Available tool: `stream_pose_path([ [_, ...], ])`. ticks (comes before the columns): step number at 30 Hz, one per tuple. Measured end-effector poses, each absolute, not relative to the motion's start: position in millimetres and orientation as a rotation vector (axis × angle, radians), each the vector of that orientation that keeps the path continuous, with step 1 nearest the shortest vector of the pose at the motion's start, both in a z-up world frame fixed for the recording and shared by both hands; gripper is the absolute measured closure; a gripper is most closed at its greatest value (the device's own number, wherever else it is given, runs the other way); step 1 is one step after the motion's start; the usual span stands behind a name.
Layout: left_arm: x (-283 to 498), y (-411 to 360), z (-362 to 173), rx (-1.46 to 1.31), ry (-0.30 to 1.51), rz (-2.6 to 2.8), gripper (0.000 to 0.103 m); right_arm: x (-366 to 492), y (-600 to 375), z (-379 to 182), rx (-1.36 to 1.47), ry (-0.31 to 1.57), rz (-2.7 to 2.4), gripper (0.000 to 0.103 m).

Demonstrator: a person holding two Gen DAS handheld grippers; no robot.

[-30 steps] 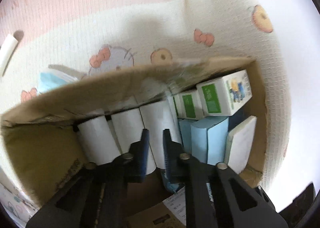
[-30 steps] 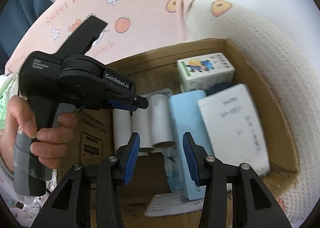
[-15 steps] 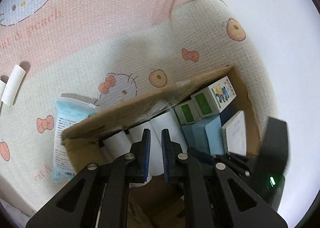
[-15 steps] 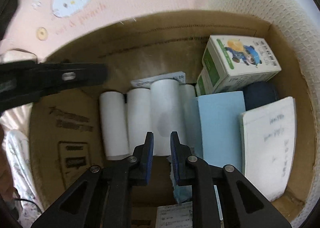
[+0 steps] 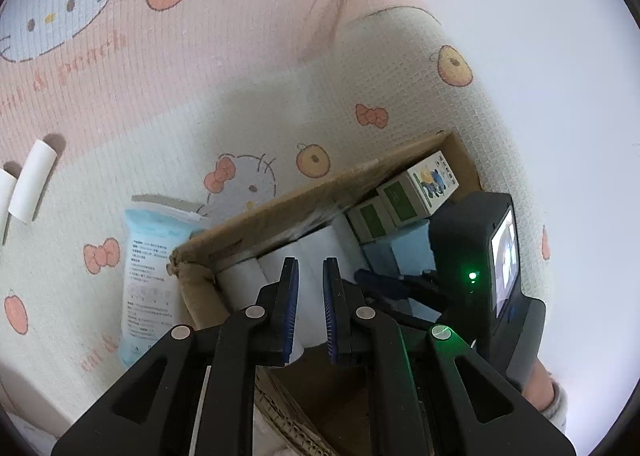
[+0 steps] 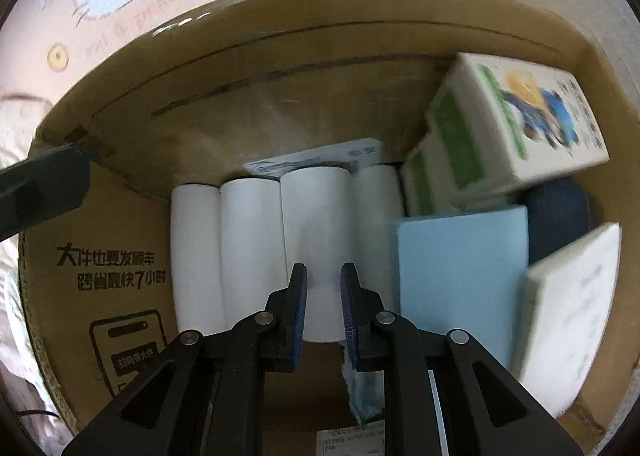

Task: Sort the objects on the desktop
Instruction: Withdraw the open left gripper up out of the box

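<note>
Item 1, my right gripper (image 6: 323,310): jaws nearly together, a narrow gap between the blue pads, nothing between them, poised inside the cardboard box (image 6: 120,240) just in front of the nearest white roll (image 6: 316,232). Item 2, my left gripper (image 5: 307,306): jaws likewise drawn close with a slim gap, empty, held above the box's near left part. Item 3, four white rolls lying side by side on the box floor, one of them (image 6: 196,252) at the left end of the row touching its neighbour. Item 4, right of the rolls: a light blue block (image 6: 460,276) standing on edge, a white notepad (image 6: 568,320) leaning at the right wall, a dark blue rounded object (image 6: 556,215) behind them (what it is I cannot tell). Item 5, far right corner: a green-and-white carton (image 6: 516,115) with a cartoon print, tilted atop a second similar carton (image 6: 428,179). Item 6, outside the box on the patterned mat (image 5: 200,103): a blue-and-white packet (image 5: 148,272) touching the box's left wall; farther left, well apart, a loose white roll (image 5: 34,179).
</note>
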State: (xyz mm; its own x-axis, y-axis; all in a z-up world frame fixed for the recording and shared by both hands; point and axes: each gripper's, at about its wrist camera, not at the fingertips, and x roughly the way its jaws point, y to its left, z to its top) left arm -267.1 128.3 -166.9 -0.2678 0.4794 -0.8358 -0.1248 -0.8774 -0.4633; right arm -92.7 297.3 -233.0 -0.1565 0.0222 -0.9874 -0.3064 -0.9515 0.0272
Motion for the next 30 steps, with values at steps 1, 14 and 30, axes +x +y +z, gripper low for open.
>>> stream_pose_path([
  [1, -267, 128, -167, -1.61, -0.429, 2.19, 0.09, -94, 295, -232, -1.872, 0.3, 2.205, 0.088],
  [14, -251, 134, -146, -1.476, -0.358, 2.206, 0.072, -59, 254, -157, -1.656, 0.246, 2.405, 0.088],
  [30, -173, 101, -113, -1.251, -0.329, 2.255, 0.058, 4, 191, -91, -1.384, -0.034, 2.688, 0.088],
])
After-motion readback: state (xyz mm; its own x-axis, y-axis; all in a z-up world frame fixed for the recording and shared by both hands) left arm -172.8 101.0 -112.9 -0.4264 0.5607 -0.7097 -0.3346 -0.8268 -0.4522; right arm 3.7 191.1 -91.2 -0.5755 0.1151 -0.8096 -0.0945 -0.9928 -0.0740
